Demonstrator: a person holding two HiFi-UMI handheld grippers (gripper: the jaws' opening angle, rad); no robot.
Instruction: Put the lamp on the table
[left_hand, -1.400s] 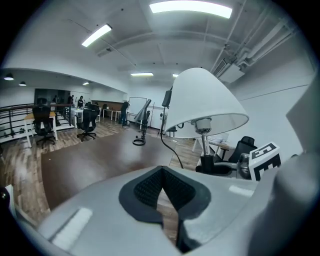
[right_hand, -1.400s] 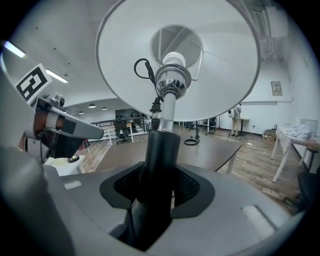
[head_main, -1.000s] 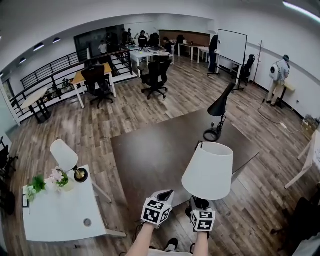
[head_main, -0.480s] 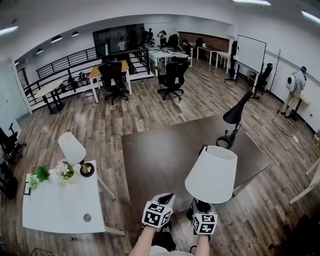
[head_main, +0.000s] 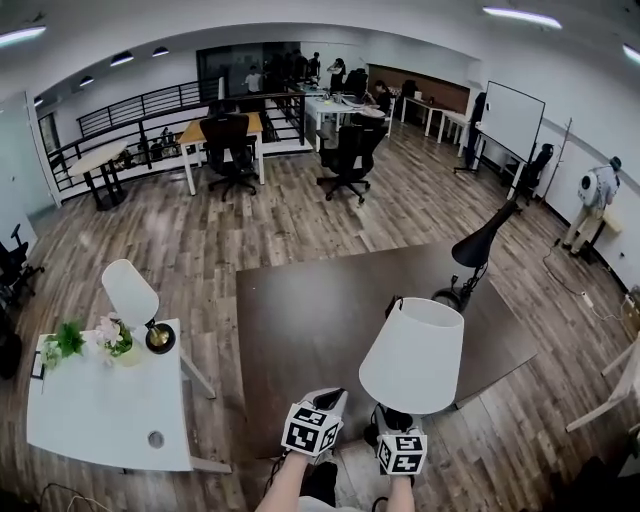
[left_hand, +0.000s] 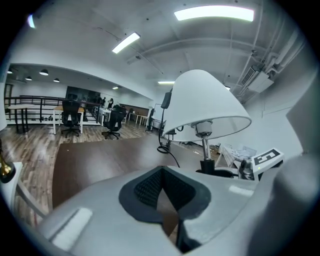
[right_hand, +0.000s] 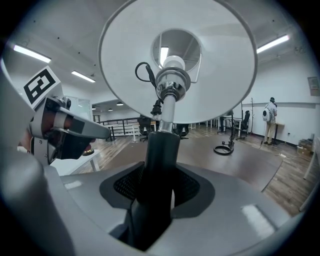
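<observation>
A lamp with a white cone shade (head_main: 412, 355) stands upright over the near edge of the dark brown table (head_main: 310, 310). My right gripper (head_main: 400, 448) is shut on its dark stem. The right gripper view looks up along that stem (right_hand: 159, 165) into the shade (right_hand: 210, 95) and its bulb, with the right gripper (right_hand: 157, 197) closed round the stem. My left gripper (head_main: 316, 425) sits just left of the lamp, shut and empty. In the left gripper view its jaws (left_hand: 165, 200) meet, and the lamp (left_hand: 205, 102) rises at the right. Whether the lamp's base touches the table cannot be told.
A black desk lamp (head_main: 478, 255) with a round base stands at the table's far right. A small white table (head_main: 100, 420) at the left carries another white-shaded lamp (head_main: 130, 292) and flowers (head_main: 108, 335). Office chairs, desks and a railing lie further back; a person (head_main: 594, 205) stands at the far right.
The head view has swung a little, so the room has shifted in the picture. The lamp stays in my right gripper near the table's front edge, and the left gripper stays beside it.
</observation>
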